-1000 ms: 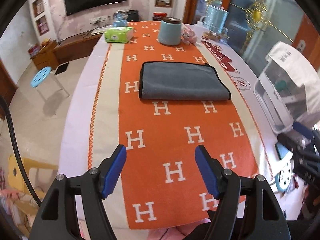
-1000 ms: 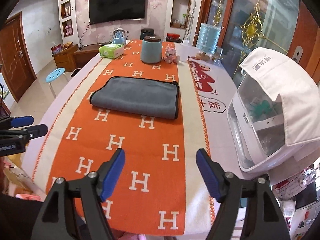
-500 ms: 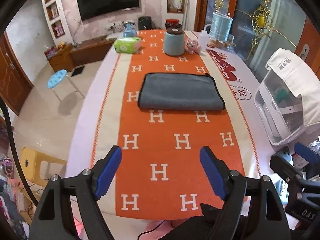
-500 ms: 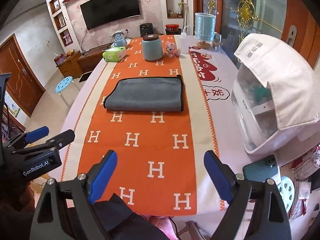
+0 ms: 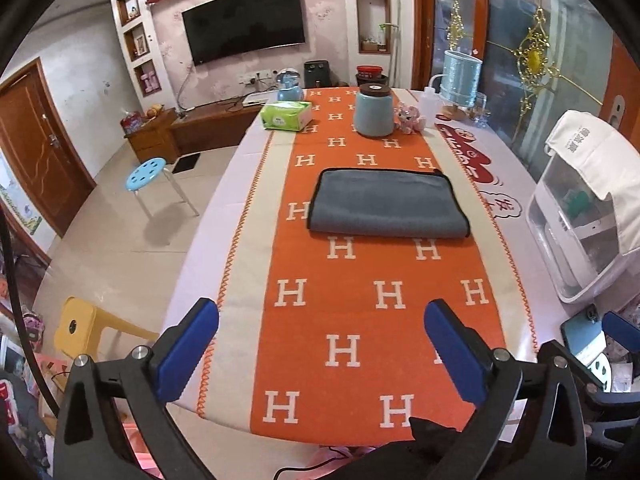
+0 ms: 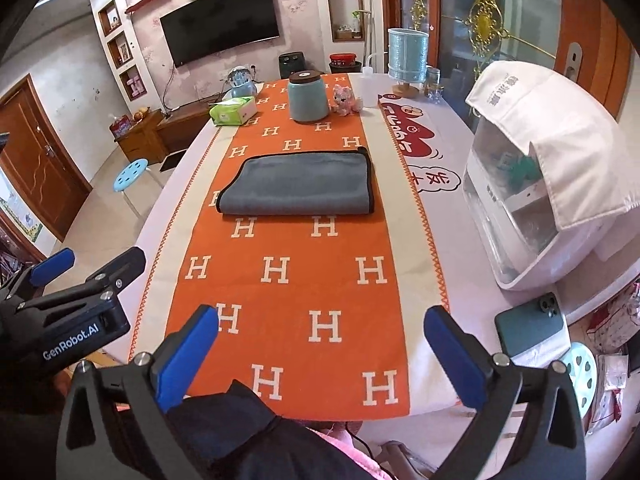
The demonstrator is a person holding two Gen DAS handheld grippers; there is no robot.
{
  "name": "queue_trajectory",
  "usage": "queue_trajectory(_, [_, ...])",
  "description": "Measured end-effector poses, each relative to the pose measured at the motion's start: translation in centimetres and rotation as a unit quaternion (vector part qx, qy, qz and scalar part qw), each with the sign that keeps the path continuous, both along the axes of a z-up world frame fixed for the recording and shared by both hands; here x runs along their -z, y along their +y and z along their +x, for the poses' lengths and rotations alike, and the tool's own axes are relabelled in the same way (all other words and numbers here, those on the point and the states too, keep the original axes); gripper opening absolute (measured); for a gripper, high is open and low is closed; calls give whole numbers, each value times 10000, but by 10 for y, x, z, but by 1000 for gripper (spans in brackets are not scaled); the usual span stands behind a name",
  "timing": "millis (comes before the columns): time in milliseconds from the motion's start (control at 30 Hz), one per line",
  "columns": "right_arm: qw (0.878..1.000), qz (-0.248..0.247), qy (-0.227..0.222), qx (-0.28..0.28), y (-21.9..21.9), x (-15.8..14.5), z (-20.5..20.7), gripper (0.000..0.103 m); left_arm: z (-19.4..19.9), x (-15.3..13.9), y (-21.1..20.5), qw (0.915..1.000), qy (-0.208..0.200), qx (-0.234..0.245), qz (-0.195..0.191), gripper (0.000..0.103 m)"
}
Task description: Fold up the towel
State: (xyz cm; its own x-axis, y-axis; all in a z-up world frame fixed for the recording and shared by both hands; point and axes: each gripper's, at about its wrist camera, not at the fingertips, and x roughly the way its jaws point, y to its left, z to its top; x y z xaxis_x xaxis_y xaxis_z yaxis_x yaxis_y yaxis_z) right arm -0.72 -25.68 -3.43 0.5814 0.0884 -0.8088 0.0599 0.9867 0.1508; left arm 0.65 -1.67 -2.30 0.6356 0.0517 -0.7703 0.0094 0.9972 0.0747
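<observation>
A grey towel (image 5: 386, 204) with a black edge lies folded into a flat rectangle on the orange H-patterned table runner (image 5: 376, 304). It also shows in the right wrist view (image 6: 298, 186). My left gripper (image 5: 320, 344) is open and empty, held back above the near edge of the table, well short of the towel. My right gripper (image 6: 320, 344) is open and empty too, above the near table edge. The left gripper's body also shows at the left of the right wrist view (image 6: 68, 304).
A blue jar (image 5: 374, 110), a green tissue pack (image 5: 286, 116), a pink toy (image 5: 410, 118) and a squeeze bottle stand at the far end. A white covered appliance (image 6: 536, 176) stands on the right. A phone (image 6: 532, 328) lies at the near right corner. Stools stand on the floor at left.
Both grippers have pulled back and up from the table, so the towel looks farther away. The towel has not moved. Both grippers stay open.
</observation>
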Motion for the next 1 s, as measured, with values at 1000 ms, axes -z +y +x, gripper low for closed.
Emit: queue_trajectory(1000, [9998, -39, 70, 179, 12, 6, -1, 103, -1, -4, 10, 9997, -195, 171, 2, 102])
